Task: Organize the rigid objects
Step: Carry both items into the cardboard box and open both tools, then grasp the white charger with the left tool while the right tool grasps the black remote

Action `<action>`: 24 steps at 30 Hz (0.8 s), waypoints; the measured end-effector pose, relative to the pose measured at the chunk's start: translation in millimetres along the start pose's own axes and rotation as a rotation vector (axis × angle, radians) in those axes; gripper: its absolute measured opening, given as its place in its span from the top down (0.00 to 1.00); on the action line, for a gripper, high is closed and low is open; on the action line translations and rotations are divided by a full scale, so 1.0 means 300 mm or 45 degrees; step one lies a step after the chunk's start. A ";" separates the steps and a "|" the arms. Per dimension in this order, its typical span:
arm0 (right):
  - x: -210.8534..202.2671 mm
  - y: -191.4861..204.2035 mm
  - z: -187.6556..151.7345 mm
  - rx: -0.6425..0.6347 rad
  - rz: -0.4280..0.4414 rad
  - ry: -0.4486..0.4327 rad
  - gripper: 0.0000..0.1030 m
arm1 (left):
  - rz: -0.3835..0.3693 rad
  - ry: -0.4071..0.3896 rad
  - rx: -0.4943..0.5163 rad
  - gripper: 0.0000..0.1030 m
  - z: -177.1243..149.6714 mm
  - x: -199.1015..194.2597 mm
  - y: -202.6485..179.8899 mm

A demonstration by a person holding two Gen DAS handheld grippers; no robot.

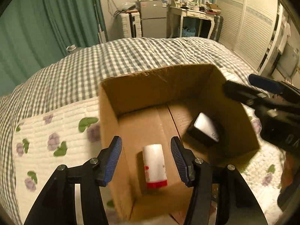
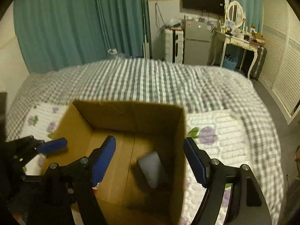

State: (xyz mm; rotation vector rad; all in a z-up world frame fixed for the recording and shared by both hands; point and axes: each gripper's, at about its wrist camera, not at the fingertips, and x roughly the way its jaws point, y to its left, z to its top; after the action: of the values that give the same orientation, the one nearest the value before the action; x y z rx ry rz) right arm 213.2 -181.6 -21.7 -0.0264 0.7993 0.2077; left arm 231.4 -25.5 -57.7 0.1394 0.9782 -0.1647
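Observation:
An open cardboard box (image 1: 142,86) stands on the bed; it also shows in the right wrist view (image 2: 131,112). A white bottle with a red cap (image 1: 154,166) lies on the box floor. A dark block with a pale grey face (image 1: 205,129) lies to its right, and shows blurred in the right wrist view (image 2: 151,167). My left gripper (image 1: 146,159) is open and empty above the bottle, over the box's near left part. My right gripper (image 2: 150,161) is open and empty above the grey block; it enters the left wrist view (image 1: 258,88) at the right.
The box sits on a white quilted flower mat (image 1: 54,131) over a grey checked bedspread (image 1: 121,56). Green curtains (image 2: 65,24) hang at the left. A small fridge (image 2: 196,43), a white drawer unit (image 2: 173,44) and a dressing table (image 2: 240,41) stand beyond the bed.

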 end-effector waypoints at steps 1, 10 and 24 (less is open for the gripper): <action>-0.037 -0.002 0.003 -0.013 -0.011 -0.013 0.28 | -0.006 -0.005 -0.013 0.43 -0.007 -0.033 0.005; -0.451 -0.020 -0.030 -0.111 -0.096 -0.142 0.12 | 0.025 -0.099 -0.111 0.38 -0.096 -0.361 0.020; -0.583 -0.022 -0.329 -0.263 -0.007 -0.030 0.11 | 0.052 -0.026 -0.254 0.38 -0.374 -0.381 -0.114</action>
State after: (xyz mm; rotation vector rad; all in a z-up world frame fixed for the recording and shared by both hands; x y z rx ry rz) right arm 25.9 -228.7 33.8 -0.2206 0.7513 0.2845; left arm 70.8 -29.0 -25.6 -0.0250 0.9651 -0.0308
